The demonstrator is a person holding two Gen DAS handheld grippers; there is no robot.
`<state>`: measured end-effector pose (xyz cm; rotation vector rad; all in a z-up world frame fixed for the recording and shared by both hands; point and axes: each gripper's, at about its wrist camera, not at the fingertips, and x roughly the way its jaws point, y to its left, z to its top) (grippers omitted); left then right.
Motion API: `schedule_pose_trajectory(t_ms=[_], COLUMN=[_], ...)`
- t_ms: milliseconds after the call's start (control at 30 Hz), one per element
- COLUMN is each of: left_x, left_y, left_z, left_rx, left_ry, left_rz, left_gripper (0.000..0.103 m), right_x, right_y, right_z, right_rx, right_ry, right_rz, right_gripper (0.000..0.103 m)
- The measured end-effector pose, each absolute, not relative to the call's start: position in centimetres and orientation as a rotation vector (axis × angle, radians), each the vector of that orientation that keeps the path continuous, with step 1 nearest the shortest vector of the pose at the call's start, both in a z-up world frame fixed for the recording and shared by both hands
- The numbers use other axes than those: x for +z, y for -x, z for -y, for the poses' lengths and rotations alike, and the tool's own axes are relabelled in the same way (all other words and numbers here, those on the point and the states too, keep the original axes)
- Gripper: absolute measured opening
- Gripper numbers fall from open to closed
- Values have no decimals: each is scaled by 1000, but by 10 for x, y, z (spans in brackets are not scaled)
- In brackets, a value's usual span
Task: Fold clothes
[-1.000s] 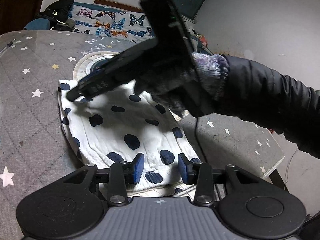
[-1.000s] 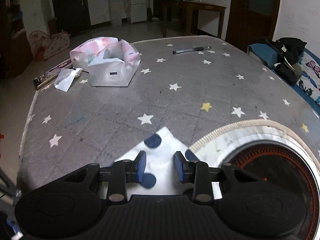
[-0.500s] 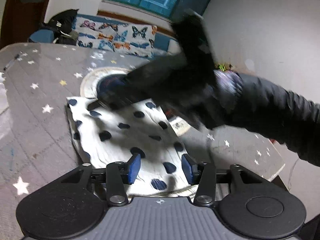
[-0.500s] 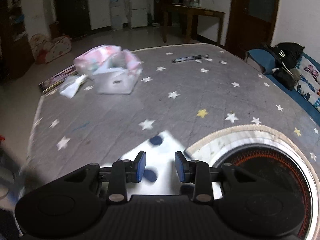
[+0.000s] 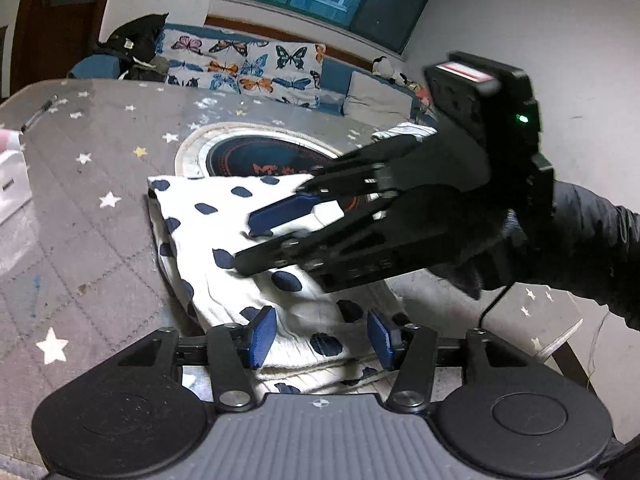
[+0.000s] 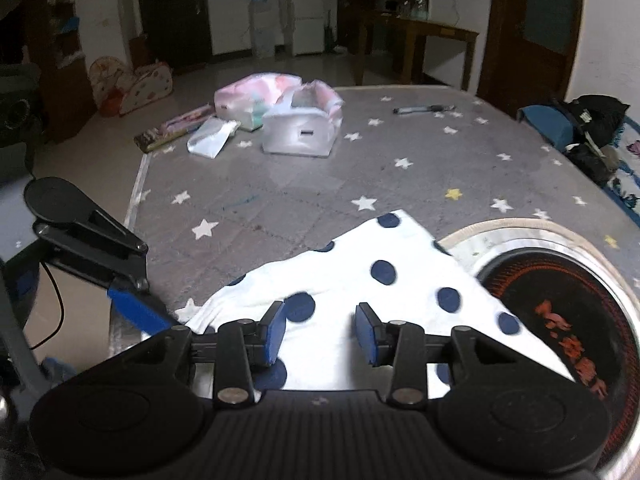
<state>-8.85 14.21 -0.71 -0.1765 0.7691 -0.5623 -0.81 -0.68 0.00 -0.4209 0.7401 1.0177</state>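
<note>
garment: white cloth with dark blue dots (image 5: 224,216), lying folded in layers on the grey star-print bench (image 5: 80,240), one corner over the round burner plate (image 5: 256,156).
left tongs (image 5: 320,334): jaws have just been opening; now apart, poised over the cloth's near edge, pads not pressing it.
right tongs (image 6: 320,334): jaws have also just been opening; apart, above the dotted cloth, nothing gripped.
stage: looks like a release after a fold, both tongs free.
risk, snag: a blue pad could drag the top layer as it lifts away and undo the fold.
risk, edges: stacked layers at the near edge sit uneven; a one-layer pinch would skew the next fold.
risk, collision: the two tongs are close and could knock each other.
</note>
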Motion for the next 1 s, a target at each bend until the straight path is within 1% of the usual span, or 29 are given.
schedule_pose_trajectory(t_ms=[167,367,567,733,833,900,933,1000], left_x=[-5,-4,2,-8,-15,-20,-23,-28], left_y=[95,104,118,125,126,125,124,122], left_z=[-145,-147,-156,-160,-160,-158,-156,-152], left_rx=[-561,-553,-535,-531,-535,-541,-544,-549], left_ry=[180,186,179,171,166,163,158,152], left_rz=[-765,-767,-762,-820,-853,-876,-888,-902], left_gripper=[55,55,57,58,60,60,61,61], right_x=[8,-7,7,7,1,-3,-6,-12], right_y=[19,31,18,-23,-50,-65,-70,-83], right_z=[41,62,76,88,93,94,93,92], right_rx=[961,926,889,754,695,666,655,634], right_ry=[372,356,312,260,217,203,202,186], right_rz=[-744,-802,-759,-740,-745,-751,-757,-779], right_gripper=[39,40,41,42,42,44,47,47])
